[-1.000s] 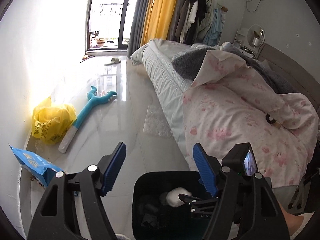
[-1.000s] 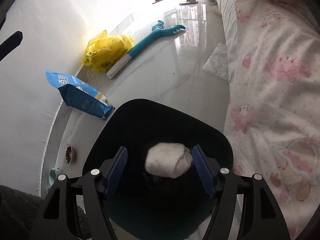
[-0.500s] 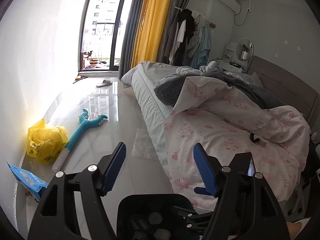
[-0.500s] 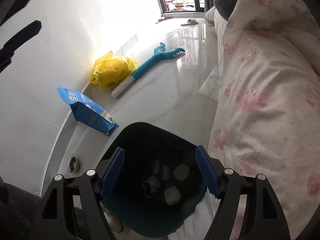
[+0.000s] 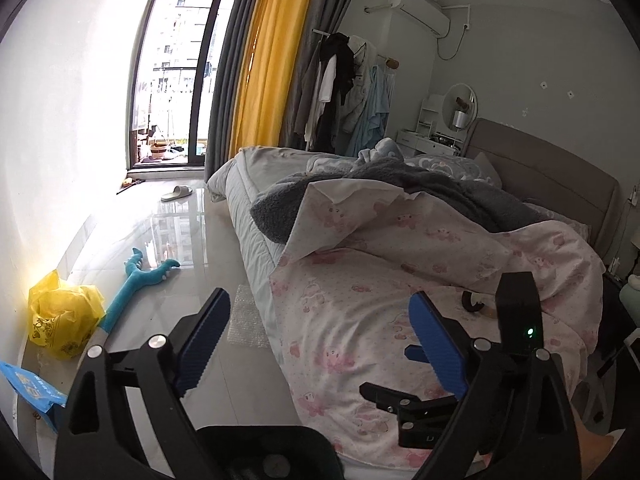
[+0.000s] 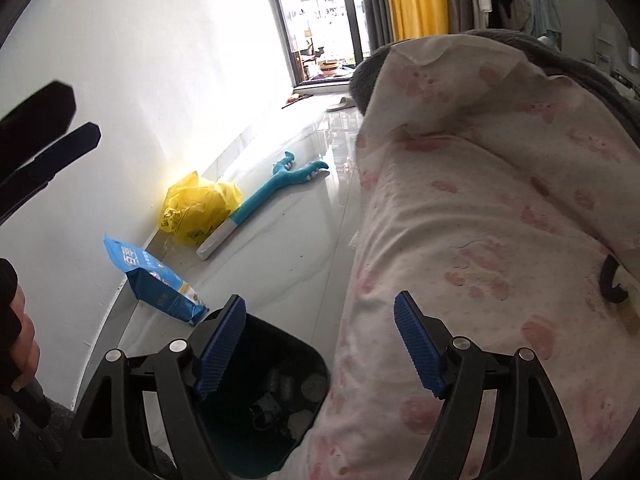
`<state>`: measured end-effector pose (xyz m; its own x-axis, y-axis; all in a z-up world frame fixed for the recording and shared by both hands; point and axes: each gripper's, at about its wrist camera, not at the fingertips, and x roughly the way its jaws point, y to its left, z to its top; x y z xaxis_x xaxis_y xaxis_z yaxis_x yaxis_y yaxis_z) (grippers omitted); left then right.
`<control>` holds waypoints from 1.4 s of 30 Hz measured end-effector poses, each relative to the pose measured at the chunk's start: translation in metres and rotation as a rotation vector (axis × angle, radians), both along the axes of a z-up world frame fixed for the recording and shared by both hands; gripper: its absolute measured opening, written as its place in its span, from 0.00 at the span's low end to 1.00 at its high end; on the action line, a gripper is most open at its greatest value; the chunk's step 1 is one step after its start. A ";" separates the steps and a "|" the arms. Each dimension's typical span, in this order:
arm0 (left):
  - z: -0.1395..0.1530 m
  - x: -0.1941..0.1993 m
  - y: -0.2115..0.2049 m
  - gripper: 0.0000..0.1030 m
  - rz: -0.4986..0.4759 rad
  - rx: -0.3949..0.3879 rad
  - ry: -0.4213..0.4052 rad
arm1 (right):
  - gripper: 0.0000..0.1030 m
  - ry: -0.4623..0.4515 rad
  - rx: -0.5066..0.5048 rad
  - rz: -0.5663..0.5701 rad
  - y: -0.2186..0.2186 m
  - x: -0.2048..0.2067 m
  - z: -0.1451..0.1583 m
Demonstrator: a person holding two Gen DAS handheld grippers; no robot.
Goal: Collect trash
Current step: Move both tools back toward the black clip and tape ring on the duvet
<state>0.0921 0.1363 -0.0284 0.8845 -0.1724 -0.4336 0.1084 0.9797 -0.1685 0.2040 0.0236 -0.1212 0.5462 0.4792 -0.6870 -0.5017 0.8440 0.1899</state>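
Note:
A black trash bin (image 6: 256, 436) stands on the floor beside the bed and holds several crumpled pieces of trash (image 6: 288, 396). Its rim shows at the bottom of the left wrist view (image 5: 260, 440). My right gripper (image 6: 320, 344) is open and empty, raised above the bin's right edge and the bed's side. My left gripper (image 5: 320, 344) is open and empty, higher up and facing the room. A yellow plastic bag (image 5: 60, 316) and a blue packet (image 6: 156, 284) lie on the floor by the wall.
A bed with a pink patterned duvet (image 5: 420, 272) fills the right side, with a small black object (image 6: 610, 280) on it. A teal long-handled toy (image 6: 260, 204) and a bubble-wrap piece (image 5: 248, 320) lie on the glossy floor. A white wall is on the left.
The white wad that was between my right fingers now lies in the bin. Both grippers have risen and tilted up away from the bin.

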 end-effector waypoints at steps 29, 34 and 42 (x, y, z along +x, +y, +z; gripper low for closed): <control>-0.037 0.124 -0.143 0.90 -0.185 -0.011 0.088 | 0.81 -0.014 -0.086 -0.198 -0.225 0.070 -0.016; -0.047 0.139 -0.162 0.90 -0.251 -0.018 0.132 | 0.81 0.024 -0.071 -0.174 -0.236 0.076 -0.028; -0.067 0.156 -0.191 0.90 -0.388 -0.022 0.239 | 0.69 0.064 -0.064 -0.117 -0.239 0.080 -0.043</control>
<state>0.2485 -0.0547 -0.0955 0.6284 -0.4830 -0.6098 0.4223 0.8701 -0.2541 0.2841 -0.2155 -0.1639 0.5500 0.3690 -0.7492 -0.3878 0.9074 0.1622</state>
